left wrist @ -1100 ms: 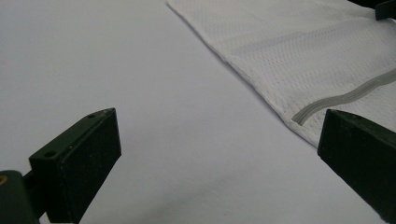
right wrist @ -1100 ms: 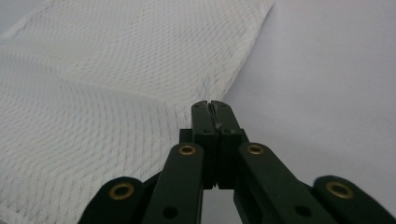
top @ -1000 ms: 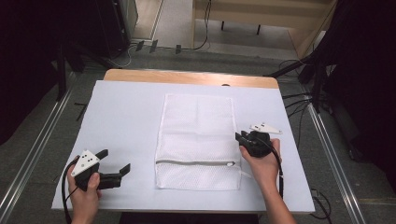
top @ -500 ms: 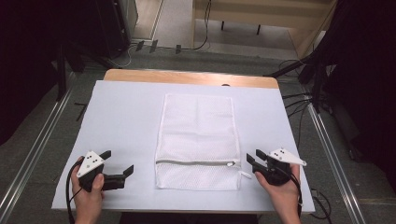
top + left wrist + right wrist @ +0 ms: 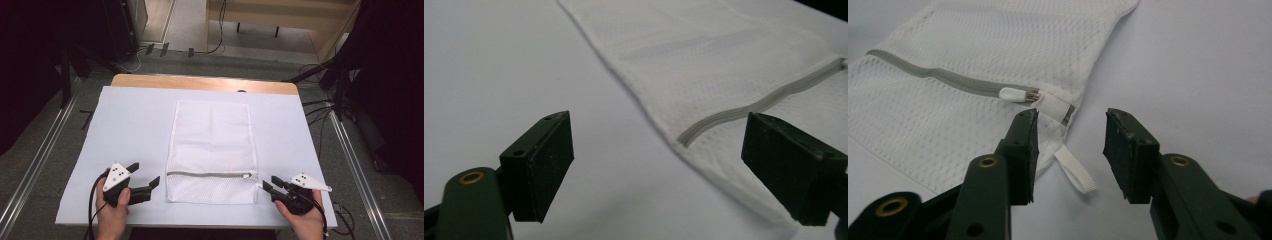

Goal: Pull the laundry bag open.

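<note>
High view: a white mesh bag (image 5: 212, 152) lies flat on the white sheet (image 5: 135, 125) that covers the table (image 5: 200, 82). The bag sits at the middle, long side running away from the person, with a grey zipper (image 5: 207, 175) across it near the close end. The zipper pull (image 5: 246, 176) sits at the bag's right edge. The left gripper (image 5: 145, 175) rests near the front left of the sheet, just beside the bag's left edge at zipper level, apart from the cloth. The right gripper (image 5: 266, 183) rests at the front right, its jaws pointing at the bag's near right corner and almost at it. A hand holds each gripper.

Left gripper view: the left gripper (image 5: 674, 167) has its jaws released and wide apart, having just closed slightly. The sheet (image 5: 499, 65) and the bag's edge (image 5: 724, 60) lie between and beyond the jaws; the pads press on nothing. The zipper's closed end (image 5: 744, 107) shows ahead of the right-hand jaw.

Right gripper view: the right gripper (image 5: 1070, 142) has its jaws released, part open, having just closed slightly. A white loop tab (image 5: 1075, 171) at the bag's corner lies between the jaws, untouched by either pad. The pull (image 5: 1015, 94) lies just beyond the left-hand jaw, at the zipper's end (image 5: 933, 74). The bag (image 5: 998, 40) extends away to the upper left.
</note>
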Motion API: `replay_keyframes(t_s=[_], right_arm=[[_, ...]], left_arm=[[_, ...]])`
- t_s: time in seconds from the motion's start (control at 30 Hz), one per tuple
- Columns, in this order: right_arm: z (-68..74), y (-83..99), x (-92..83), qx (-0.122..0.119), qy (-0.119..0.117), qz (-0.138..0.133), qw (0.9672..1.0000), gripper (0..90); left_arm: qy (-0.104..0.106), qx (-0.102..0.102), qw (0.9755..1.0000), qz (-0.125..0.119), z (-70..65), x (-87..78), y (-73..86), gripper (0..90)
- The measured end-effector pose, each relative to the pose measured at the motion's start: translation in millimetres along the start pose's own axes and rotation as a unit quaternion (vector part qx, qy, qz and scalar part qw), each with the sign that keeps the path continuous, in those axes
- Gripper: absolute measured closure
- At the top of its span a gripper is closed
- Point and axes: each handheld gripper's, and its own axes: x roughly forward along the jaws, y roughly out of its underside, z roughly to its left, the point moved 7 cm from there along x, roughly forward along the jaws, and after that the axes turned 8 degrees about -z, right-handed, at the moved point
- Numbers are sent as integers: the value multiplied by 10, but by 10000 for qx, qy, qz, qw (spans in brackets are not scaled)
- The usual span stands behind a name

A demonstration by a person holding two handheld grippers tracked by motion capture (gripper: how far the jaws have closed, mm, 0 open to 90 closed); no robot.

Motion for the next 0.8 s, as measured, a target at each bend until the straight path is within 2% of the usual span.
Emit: replay_keyframes(t_s=[0.13,0.23,0.3,0.33,0.43,0.53,0.6,0.7,0.8], right_arm=[[31,11,36,-114,17,57,9999,566],[34,27,84,-121,16,105,9999,560],[43,36,137,-118,32,169,9998,552],[48,39,173,-138,48,213,9997,547],[85,53,286,-193,-11,346,9992,530],[106,67,353,-207,-11,420,9989,532],[122,58,377,-279,-4,387,9989,532],[169,81,428,-449,-9,476,9979,520],[199,118,441,-746,164,492,9959,530]], left_arm=[[223,-89,9997,90,-199,90,1,151],[282,-52,9995,112,-345,171,-19,180],[496,6,9987,133,-489,241,-46,181],[540,66,9984,171,-564,286,-57,192],[635,225,9974,247,-753,401,-83,275],[728,194,9965,372,-929,536,-82,382],[875,165,9951,435,-1021,609,-70,421],[1004,201,9934,520,-1133,691,-71,456],[1123,136,9921,540,-1229,759,-105,484]])
